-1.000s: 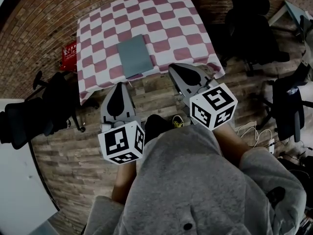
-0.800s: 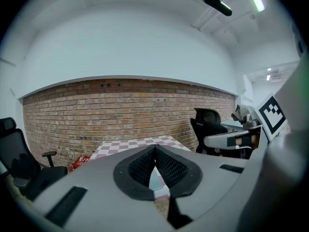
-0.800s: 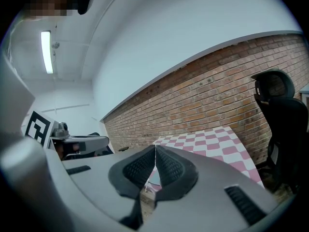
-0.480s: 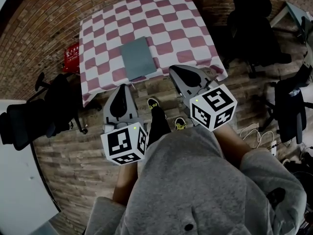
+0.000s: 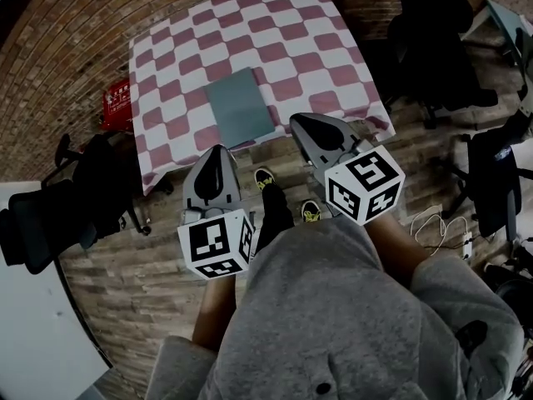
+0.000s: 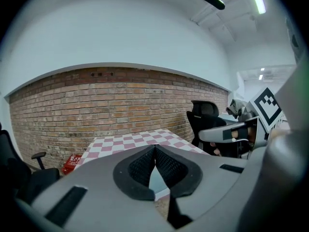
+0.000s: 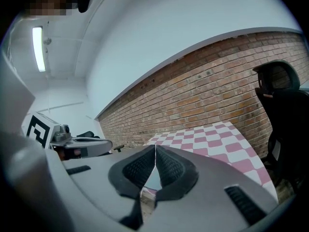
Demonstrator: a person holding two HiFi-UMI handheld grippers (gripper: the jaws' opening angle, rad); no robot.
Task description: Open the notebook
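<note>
A closed grey-green notebook (image 5: 241,107) lies near the front edge of a table under a pink-and-white checked cloth (image 5: 291,48). My left gripper (image 5: 218,150) hangs in front of the table edge, just short of the notebook's near end, jaws shut and empty. My right gripper (image 5: 298,122) is to the right of the notebook at the table's front edge, also shut with nothing in it. In the left gripper view the left gripper (image 6: 155,148) has its pads meeting, a sliver of notebook (image 6: 157,182) below them. The right gripper (image 7: 155,147) looks the same in its own view.
A brick wall (image 5: 75,23) runs behind and left of the table. Black office chairs stand at the left (image 5: 58,207) and at the right (image 5: 433,40). A red box (image 5: 117,102) sits on the floor by the table's left side. The person's feet (image 5: 287,198) stand on wooden flooring.
Both grippers have moved forward toward the table, the left one closing in on the notebook's near edge. The person has stepped closer. Both jaws stay shut.
</note>
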